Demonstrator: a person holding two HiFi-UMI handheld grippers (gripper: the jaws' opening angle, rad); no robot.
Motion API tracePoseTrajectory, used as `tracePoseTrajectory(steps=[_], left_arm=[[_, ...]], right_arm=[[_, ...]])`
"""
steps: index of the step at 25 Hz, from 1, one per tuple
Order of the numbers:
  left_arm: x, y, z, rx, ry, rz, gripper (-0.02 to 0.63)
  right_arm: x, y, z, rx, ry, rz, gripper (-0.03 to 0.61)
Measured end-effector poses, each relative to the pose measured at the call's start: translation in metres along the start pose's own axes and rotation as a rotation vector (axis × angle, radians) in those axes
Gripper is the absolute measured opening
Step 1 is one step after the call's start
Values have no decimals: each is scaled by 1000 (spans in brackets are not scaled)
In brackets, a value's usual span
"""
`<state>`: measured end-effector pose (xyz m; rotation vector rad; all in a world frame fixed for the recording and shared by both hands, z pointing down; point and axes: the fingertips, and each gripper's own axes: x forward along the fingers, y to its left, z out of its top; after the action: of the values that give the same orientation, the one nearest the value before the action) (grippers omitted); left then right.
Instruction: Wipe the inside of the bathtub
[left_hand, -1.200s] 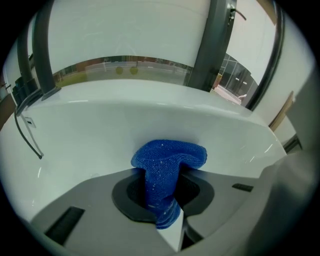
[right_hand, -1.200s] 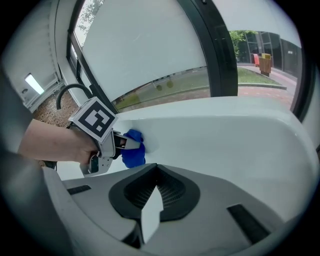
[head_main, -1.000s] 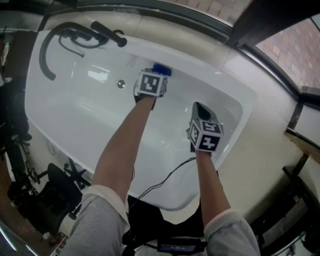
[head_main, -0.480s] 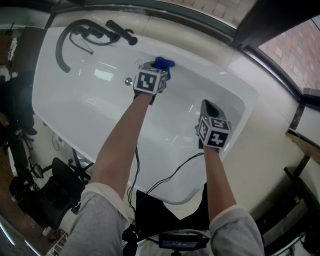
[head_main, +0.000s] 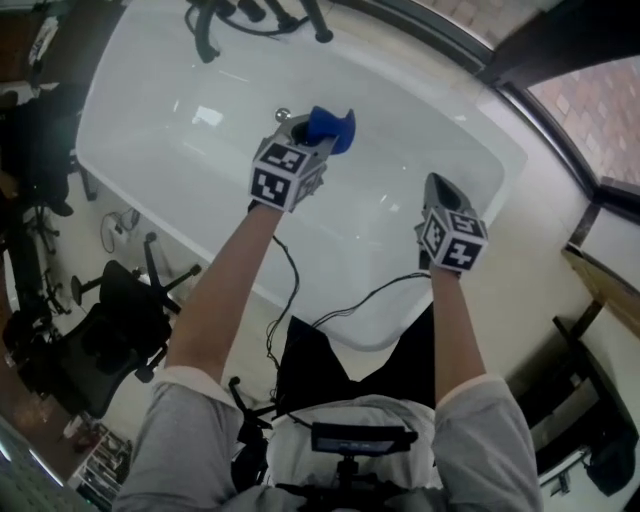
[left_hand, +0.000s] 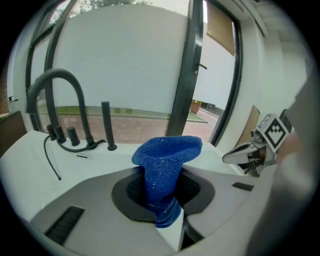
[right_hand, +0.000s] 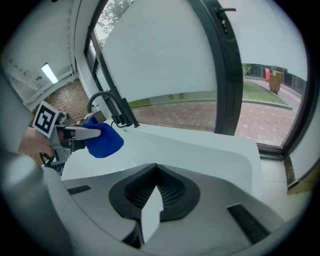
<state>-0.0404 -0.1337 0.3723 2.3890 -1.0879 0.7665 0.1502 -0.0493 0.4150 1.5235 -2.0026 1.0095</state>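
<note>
There is one white bathtub (head_main: 170, 150), one blue cloth (head_main: 332, 128) and two grippers. The left gripper (head_main: 316, 137) is over the middle of the tub. Its fingers are clamped on the cloth, which bunches out past them, and the left gripper view shows that pinch closest. The right gripper (head_main: 437, 188) is further right over the tub, and its own view shows its fingers pressed together on nothing. Only the head view shows the one black office chair (head_main: 110, 320) on the floor at left. Only the gripper views show the window (left_hand: 125, 60) beyond the one black faucet (left_hand: 56, 73).
</note>
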Motion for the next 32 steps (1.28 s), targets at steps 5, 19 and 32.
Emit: tracePoseTrajectory(steps=[5,19,32], left_arm=[[-121,3,-13,-38,-85,45,78],[-400,-16,-51,-50,-199,96,78],[-488,-84,-70,-3,-230,219,78]], right_arm=[[-55,46,2,-37,-38,5,9],[-237,185,-40,48,-120,-29,9],[-336,141,-132,113,-162,-30,9]])
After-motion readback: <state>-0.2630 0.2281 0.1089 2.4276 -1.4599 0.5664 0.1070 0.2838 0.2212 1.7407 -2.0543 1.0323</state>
